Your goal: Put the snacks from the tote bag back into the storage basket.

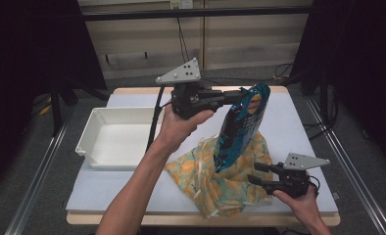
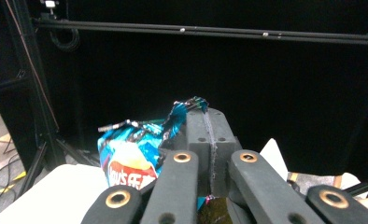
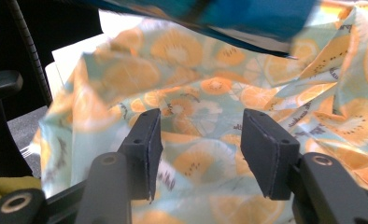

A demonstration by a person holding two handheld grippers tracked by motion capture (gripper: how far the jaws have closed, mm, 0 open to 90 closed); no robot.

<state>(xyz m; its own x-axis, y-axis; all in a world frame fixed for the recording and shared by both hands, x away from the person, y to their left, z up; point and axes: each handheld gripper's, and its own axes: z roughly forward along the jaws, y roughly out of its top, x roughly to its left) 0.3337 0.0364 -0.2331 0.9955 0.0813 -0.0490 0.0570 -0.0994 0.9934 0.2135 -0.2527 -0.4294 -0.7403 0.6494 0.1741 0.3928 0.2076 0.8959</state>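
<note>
Blue chip bag (image 1: pixel 242 125) hangs upright, top edge pinched tight in the closed left tool (image 1: pixel 242 96), lifted above the bench (image 1: pixel 299 122); bag's bottom reaches down to the orange-print cloth (image 1: pixel 215 183). Cloth lies bunched right below the left tool. Right tool (image 1: pixel 259 174) sits low at the cloth's edge, jaws apart, nothing gripped. White tray (image 1: pixel 113 139) well off behind the left tool.

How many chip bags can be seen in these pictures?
1. The blue chip bag hangs from the left hand-held gripper above the orange-print cloth. More could be hidden inside the cloth.
</note>
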